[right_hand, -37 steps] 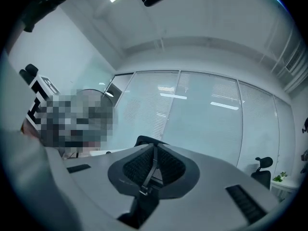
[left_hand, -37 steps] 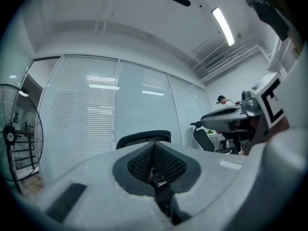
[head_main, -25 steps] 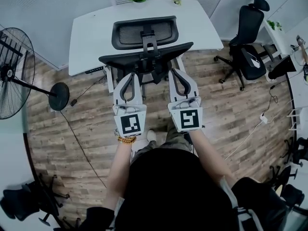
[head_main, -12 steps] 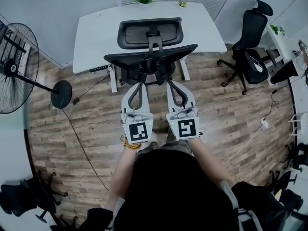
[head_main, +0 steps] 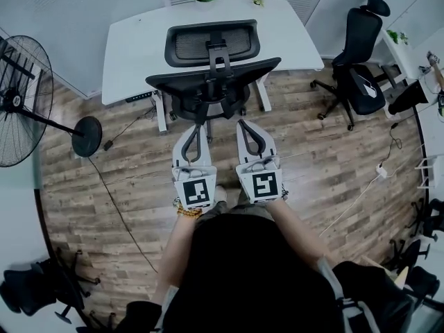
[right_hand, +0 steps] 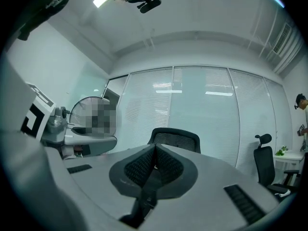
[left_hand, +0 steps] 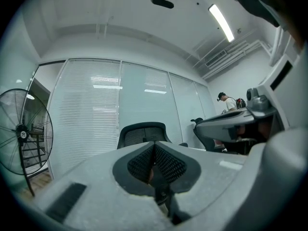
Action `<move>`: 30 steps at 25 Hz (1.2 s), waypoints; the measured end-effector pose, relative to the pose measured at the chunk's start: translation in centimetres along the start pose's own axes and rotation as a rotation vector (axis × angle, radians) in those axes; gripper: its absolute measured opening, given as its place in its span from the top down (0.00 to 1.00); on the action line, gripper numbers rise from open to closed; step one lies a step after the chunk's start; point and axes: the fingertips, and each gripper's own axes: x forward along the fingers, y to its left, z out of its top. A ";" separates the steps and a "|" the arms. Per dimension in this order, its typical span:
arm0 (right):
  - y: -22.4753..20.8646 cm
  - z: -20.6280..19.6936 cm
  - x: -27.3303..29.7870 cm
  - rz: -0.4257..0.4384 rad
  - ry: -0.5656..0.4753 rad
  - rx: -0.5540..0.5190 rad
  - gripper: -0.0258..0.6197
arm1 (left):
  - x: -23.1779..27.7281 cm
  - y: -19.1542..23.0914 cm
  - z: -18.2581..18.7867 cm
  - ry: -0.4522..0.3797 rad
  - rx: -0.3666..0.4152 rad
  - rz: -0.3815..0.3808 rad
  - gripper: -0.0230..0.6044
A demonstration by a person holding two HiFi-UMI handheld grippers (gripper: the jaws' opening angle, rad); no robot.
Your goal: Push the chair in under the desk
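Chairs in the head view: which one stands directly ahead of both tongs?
The mesh-backed chair at the white desk, centre frame, just beyond the left tongs and right tongs. The other black chair stands apart at the far right.

1. Chair [head_main: 211,71]: black mesh back, matt plastic frame.
2. Desk [head_main: 132,47]: smooth white top, matt.
3. Floor [head_main: 125,179]: wood-look planks, grainy.
4. Left gripper [left_hand: 155,146] & right gripper [right_hand: 155,148]: matt grey plastic shells; pads [left_hand: 168,163] dark, fine-ribbed.
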 end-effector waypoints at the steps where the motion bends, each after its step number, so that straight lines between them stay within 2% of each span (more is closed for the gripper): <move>1: 0.1 -0.2 -0.1 -0.001 0.004 0.003 0.96 | -0.1 0.0 -0.1 0.001 -0.003 -0.003 0.94; 15: 3.1 -2.5 -0.9 0.063 0.042 0.042 0.96 | -0.8 -0.5 -1.4 0.014 -0.016 -0.043 0.94; 30: 2.9 -3.4 -0.5 0.081 0.064 0.048 0.96 | 0.1 -0.9 -1.9 0.024 -0.015 -0.061 0.94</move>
